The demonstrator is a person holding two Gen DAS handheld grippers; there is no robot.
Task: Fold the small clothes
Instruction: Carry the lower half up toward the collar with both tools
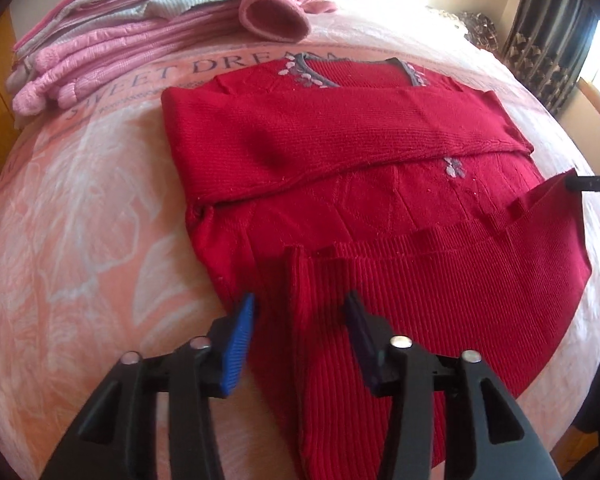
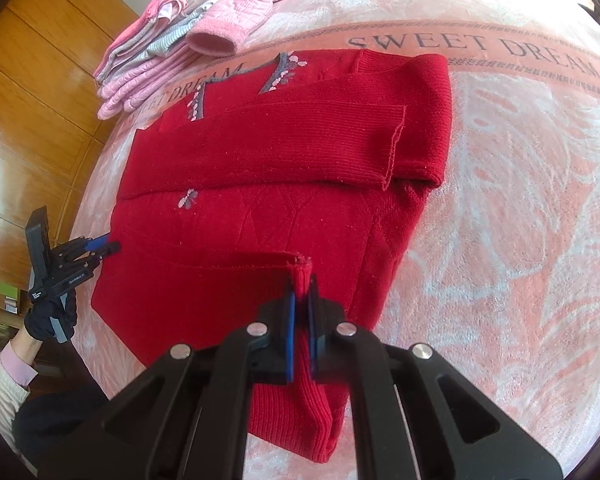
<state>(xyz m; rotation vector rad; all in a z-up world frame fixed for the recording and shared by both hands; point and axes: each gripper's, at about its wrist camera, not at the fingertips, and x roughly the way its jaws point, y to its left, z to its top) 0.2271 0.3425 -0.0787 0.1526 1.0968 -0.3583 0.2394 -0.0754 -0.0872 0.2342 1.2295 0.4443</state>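
A red knit sweater [image 1: 379, 208] with a grey flowered neckline lies flat on the pink bedspread [image 1: 80, 240], both sleeves folded across its chest. My left gripper [image 1: 300, 308] is open, its blue pads either side of a raised ridge of the ribbed hem at the sweater's near left corner. In the right wrist view the sweater [image 2: 284, 152] fills the middle, and my right gripper [image 2: 301, 288] is shut on the other hem corner, lifting it slightly. The left gripper [image 2: 108, 245] shows at the sweater's left edge; the right gripper [image 1: 579, 182] shows at the far right.
A stack of folded pink and grey clothes [image 1: 112, 40] sits at the far left of the bed, with a loose pink sleeve [image 1: 274, 16] beside it. Wooden cabinets [image 2: 28, 92] stand past the bed's left edge. A gloved hand [image 2: 48, 316] holds the left gripper.
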